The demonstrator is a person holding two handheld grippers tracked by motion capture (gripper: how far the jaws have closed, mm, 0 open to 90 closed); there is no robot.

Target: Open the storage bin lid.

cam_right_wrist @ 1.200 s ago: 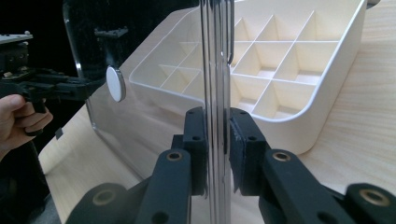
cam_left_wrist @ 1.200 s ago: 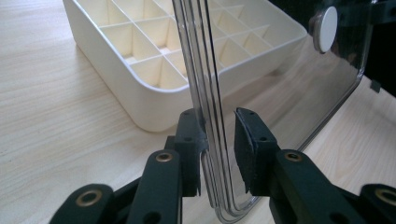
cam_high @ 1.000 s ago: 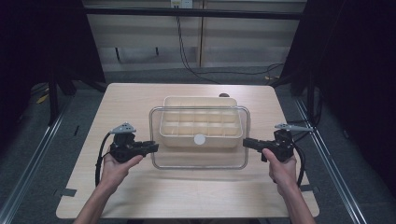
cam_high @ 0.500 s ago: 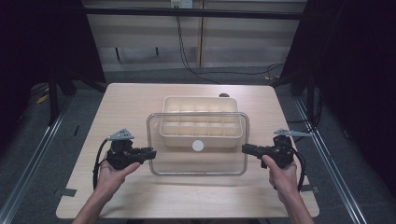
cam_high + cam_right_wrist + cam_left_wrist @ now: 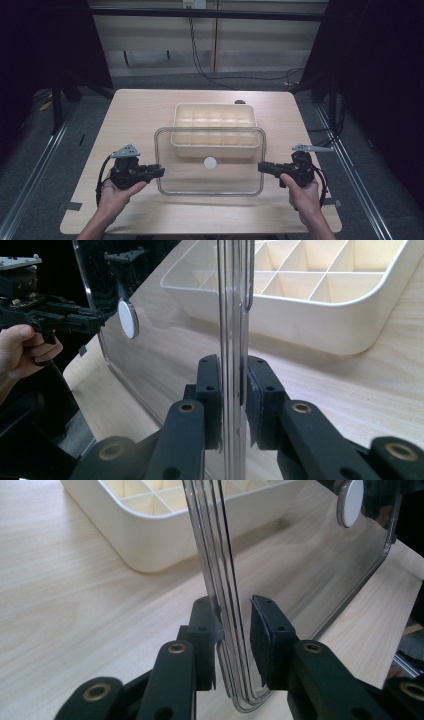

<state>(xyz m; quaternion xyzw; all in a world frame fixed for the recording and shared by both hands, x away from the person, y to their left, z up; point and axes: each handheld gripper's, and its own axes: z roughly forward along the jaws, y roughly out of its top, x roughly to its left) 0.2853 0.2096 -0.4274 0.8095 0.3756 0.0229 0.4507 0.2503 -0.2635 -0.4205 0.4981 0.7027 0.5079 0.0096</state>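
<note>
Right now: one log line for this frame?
left gripper: shut on clear lid | right gripper: shut on clear lid | lid: held above table, overlapping divided tray

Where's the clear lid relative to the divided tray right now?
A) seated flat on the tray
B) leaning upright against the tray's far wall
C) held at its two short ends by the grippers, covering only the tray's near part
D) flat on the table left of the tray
C: the left gripper and right gripper each clamp a short end of the clear lid, which overlaps only the near part of the divided tray.
</note>
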